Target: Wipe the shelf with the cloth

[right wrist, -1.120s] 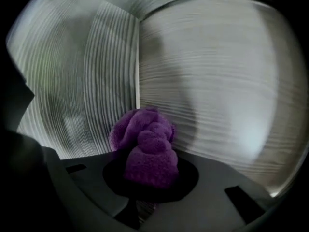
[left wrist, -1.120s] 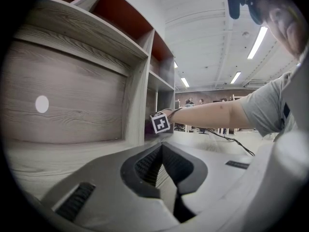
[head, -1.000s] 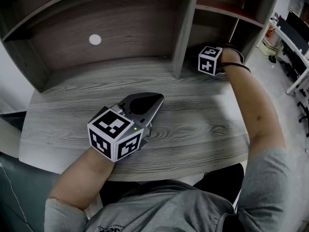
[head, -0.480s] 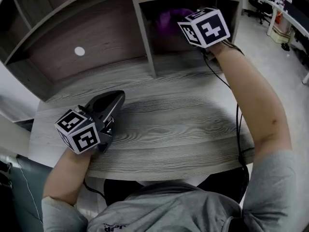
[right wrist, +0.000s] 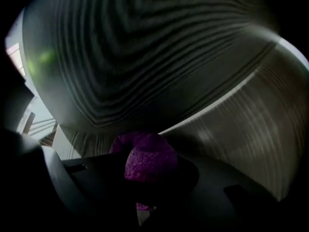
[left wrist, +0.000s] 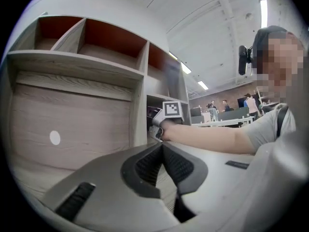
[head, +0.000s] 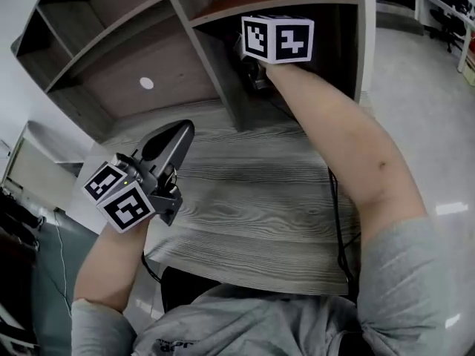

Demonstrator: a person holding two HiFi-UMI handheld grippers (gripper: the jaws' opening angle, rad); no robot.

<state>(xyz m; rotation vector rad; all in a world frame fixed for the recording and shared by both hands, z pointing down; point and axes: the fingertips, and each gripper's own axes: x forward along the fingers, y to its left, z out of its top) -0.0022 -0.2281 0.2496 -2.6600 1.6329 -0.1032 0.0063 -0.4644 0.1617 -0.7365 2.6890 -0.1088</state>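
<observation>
The right hand-held gripper [right wrist: 150, 187] is clamped on a bunched purple fuzzy cloth [right wrist: 150, 160] deep in the dark right-hand compartment of the grey wood-grain shelf unit [head: 217, 65] (whether the wad touches a panel I cannot tell). The left hand-held gripper [head: 169, 141], jaws pressed together on nothing, hovers over the striped grey tabletop [head: 260, 199]. Only a small wad protrudes, so hard pressure could, I reckon, scrape the jaw tips on wood or drag the cloth free.

Head view: high above, steeply down on desk [head: 260, 199], shelf unit [head: 126, 73] far. Left gripper view: low over desk, near left, facing far right. Right gripper view: inside dark right bay [head: 334, 43], close to walls. Shared by first two: shelf unit, right gripper [left wrist: 155, 122].
</observation>
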